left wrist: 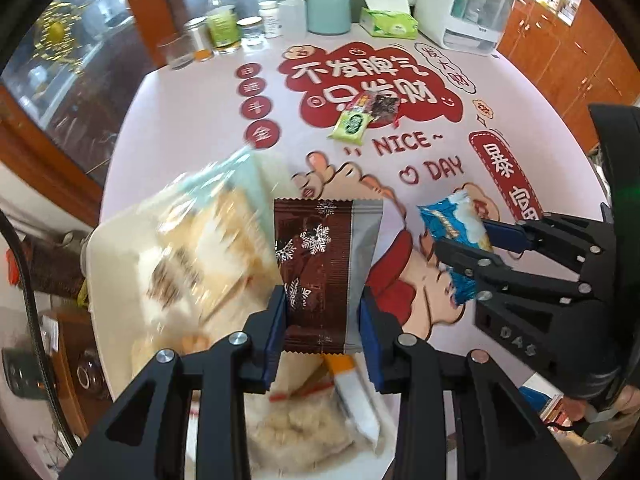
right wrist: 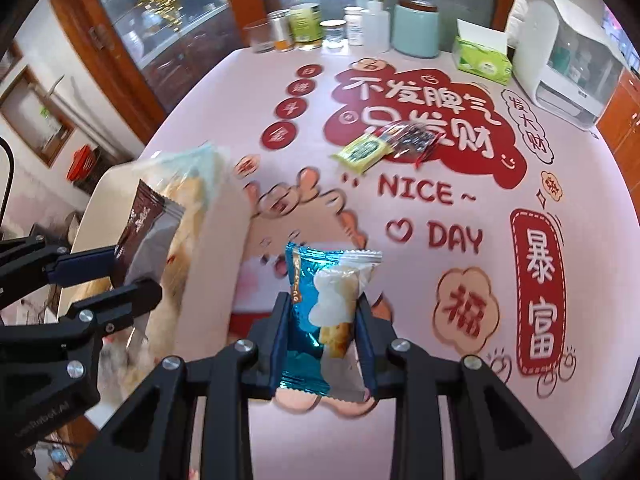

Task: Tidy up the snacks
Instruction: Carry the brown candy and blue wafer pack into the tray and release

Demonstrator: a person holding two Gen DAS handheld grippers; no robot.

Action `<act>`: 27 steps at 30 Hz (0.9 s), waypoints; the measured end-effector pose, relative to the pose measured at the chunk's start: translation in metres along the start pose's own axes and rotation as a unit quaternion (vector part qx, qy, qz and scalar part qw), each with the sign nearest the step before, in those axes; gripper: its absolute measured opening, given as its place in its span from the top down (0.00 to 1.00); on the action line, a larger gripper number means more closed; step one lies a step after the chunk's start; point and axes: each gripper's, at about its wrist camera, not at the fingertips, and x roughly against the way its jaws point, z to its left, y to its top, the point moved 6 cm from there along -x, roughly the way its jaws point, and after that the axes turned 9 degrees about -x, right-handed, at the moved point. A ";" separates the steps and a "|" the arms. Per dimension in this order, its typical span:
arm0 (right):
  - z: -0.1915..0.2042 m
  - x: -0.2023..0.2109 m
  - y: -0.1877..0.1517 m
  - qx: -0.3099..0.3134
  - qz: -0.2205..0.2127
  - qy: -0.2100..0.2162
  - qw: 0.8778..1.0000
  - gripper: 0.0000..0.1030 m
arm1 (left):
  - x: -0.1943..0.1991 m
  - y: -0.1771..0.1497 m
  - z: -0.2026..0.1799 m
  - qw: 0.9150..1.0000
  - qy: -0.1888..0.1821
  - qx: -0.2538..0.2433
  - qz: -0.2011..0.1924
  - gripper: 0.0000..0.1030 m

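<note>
Blue-padded fingers [left wrist: 276, 320] of the left gripper [left wrist: 322, 320] clenched on a brown foil snack packet with white snowflakes [left wrist: 316, 276], held upright above a cream-white tray [left wrist: 116, 248] at the left edge of the pink printed tablecloth [left wrist: 192, 128]. Under and beside it, blurred bags of pale biscuits [left wrist: 200, 248] already in that tray. At the right of the left wrist view, the right gripper [left wrist: 464, 256] grasping a blue foil packet with a white biscuit picture [left wrist: 456, 224].

In the right wrist view, same blue packet [right wrist: 324, 312] pinched between the fully closed right gripper [right wrist: 322, 332], hanging over the tablecloth [right wrist: 440, 420], just beside the tray [right wrist: 92, 208]. Left gripper [right wrist: 116, 276] with the brown packet [right wrist: 148, 232] seen at the left, over the tray. Further out, still loose on the cloth: a small green packet [right wrist: 362, 152] touching a clear wrapper with dark contents [right wrist: 412, 138].

Judged as mid-carry, both packets bound for the tray. Next needed: lowering each over a bare part of the tray, then letting go, the brown one first, being nearer.
</note>
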 end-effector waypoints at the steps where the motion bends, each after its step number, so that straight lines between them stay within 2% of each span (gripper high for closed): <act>1: 0.004 0.003 -0.006 0.003 0.001 0.000 1.000 0.71 | 0.004 -0.010 0.003 1.000 0.003 0.008 -0.004 0.68; 8: 0.034 0.024 -0.042 0.031 0.006 0.014 0.999 0.71 | 0.023 -0.071 0.024 0.997 0.027 0.064 -0.017 0.68; 16: 0.081 0.037 -0.055 0.065 0.006 0.045 0.997 0.71 | 0.032 -0.141 0.071 0.988 0.065 0.142 -0.003 0.68; 19: 0.101 0.037 -0.058 0.081 0.010 0.056 0.995 0.71 | 0.035 -0.154 0.085 0.984 0.078 0.161 -0.002 0.68; 27: 0.158 0.034 -0.047 0.125 0.009 0.085 0.989 0.70 | 0.037 -0.165 0.110 0.978 0.068 0.198 -0.008 0.68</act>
